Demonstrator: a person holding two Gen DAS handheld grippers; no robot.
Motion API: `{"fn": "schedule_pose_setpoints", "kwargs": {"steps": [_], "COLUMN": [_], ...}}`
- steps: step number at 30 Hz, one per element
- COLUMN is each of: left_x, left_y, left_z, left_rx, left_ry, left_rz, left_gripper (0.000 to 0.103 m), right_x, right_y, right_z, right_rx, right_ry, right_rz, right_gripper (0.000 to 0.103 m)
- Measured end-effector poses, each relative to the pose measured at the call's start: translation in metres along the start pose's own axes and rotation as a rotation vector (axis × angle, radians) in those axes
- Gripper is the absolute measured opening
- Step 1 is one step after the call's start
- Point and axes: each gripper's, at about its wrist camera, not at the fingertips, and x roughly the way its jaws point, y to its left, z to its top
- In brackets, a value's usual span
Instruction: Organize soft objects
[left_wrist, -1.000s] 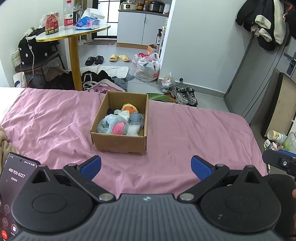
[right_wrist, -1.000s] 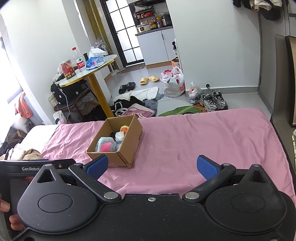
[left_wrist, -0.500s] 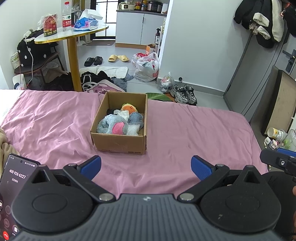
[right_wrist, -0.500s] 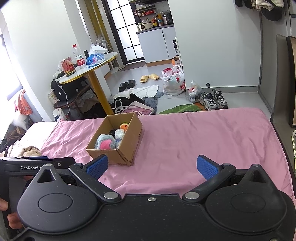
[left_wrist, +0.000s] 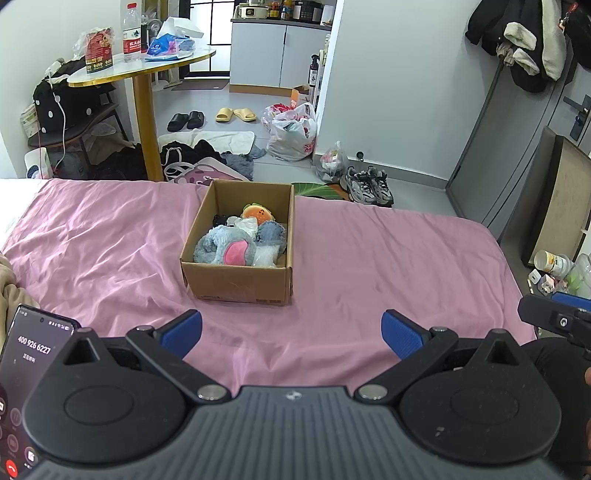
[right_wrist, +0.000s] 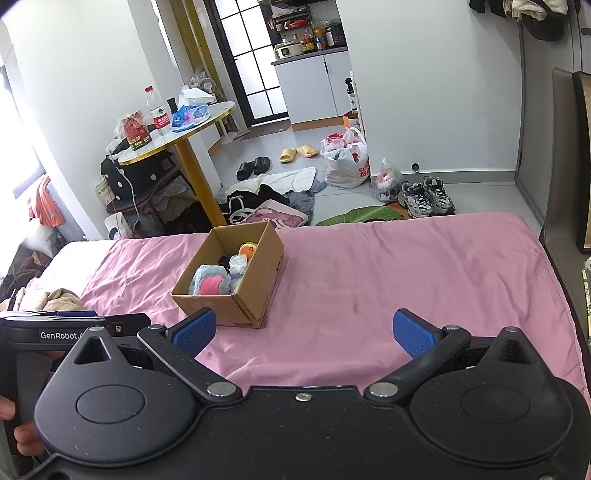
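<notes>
left wrist view: the left hand-held gripper (left_wrist: 291, 328) hovers over the near edge of the bed (left_wrist: 388, 254) with its blue pads spread wide and nothing between them, while the soft toys (left_wrist: 242, 240) all lie inside the cardboard box (left_wrist: 240, 284) at mid-bed and no loose toy shows on the pink sheet, so the gathering appears essentially done. right wrist view: the right hand-held gripper (right_wrist: 302, 331) is likewise spread apart and empty, the box (right_wrist: 255, 291) sits ahead and to its left with the toys (right_wrist: 218, 277) inside, and little seems left unless items lie out of view.
</notes>
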Motion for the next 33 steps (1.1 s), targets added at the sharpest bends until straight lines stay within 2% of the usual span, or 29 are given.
{"fn": "schedule_pose_setpoints", "kwargs": {"steps": [33], "left_x": [0.0047], "left_y": [0.0059], "left_z": [-0.0059], "left_rx": [0.024], "left_ry": [0.014], "left_rz": [0.003], "left_gripper": [0.102], "right_x": [0.0044], "right_y": [0.0008], "right_z": [-0.0036], "right_rx": [-0.022], "right_ry": [0.029], "right_rz": [-0.016], "right_gripper": [0.103]}}
